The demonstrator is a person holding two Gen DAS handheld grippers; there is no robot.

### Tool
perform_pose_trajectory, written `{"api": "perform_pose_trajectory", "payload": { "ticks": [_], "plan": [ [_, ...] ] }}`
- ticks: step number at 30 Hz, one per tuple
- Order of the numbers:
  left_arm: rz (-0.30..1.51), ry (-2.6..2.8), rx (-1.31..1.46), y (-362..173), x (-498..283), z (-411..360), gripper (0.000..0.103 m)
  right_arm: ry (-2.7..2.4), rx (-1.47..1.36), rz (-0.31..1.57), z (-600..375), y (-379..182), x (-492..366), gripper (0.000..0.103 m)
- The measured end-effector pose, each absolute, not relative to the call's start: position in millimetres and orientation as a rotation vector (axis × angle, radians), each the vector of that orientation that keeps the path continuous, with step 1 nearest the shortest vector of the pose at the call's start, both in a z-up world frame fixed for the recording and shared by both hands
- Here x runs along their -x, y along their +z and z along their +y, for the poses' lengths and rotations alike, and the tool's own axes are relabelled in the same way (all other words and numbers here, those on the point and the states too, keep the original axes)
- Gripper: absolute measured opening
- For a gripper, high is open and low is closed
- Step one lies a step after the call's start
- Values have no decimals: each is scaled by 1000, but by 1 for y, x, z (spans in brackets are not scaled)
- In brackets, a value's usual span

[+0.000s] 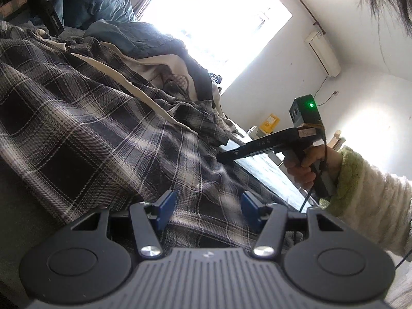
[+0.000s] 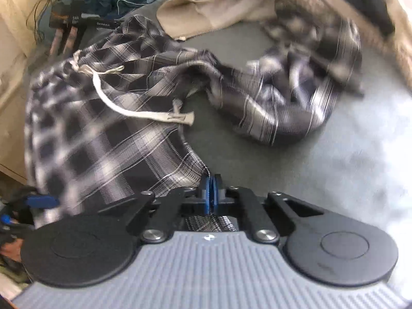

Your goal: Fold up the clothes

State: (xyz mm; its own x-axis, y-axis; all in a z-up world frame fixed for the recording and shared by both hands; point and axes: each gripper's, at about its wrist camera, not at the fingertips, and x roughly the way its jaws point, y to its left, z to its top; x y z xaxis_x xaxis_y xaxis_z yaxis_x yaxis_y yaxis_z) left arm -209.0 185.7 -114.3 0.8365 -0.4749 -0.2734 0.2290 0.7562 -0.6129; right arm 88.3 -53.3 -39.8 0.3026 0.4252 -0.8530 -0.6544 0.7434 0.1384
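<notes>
The right gripper [image 2: 211, 189] is clenched on a hem of the plaid trousers [image 2: 108, 139], lifting it for a fold. The left gripper [image 1: 204, 209] is released, fabric between its fingers. The trousers lie crumpled mid-bed [image 2: 257, 159].

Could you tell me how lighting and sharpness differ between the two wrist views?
Left wrist view: sharp, but the window is blown out to white glare. Right wrist view: evenly lit, yet motion blur smears the plaid garment; only the right gripper, shut on its edge, looks crisp.
</notes>
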Motion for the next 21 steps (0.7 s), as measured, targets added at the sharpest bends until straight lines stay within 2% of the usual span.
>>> {"api": "perform_pose_trajectory", "payload": {
  "ticks": [4,7,12,15,21],
  "plan": [
    [451,-378,578,-111,209,183,59,712,242,1008,-55,-49,-96,2],
    [462,-365,559,-107,210,181,59,691,148,960,-75,-36,-98,14],
    [474,-349,518,-94,209,176,59,570,19,869,-155,12,-93,18],
    [470,-359,493,-84,207,169,59,554,26,858,-210,28,-73,25],
    [506,-457,483,-76,186,132,60,567,119,963,-251,-4,-45,27]
  ]
}}
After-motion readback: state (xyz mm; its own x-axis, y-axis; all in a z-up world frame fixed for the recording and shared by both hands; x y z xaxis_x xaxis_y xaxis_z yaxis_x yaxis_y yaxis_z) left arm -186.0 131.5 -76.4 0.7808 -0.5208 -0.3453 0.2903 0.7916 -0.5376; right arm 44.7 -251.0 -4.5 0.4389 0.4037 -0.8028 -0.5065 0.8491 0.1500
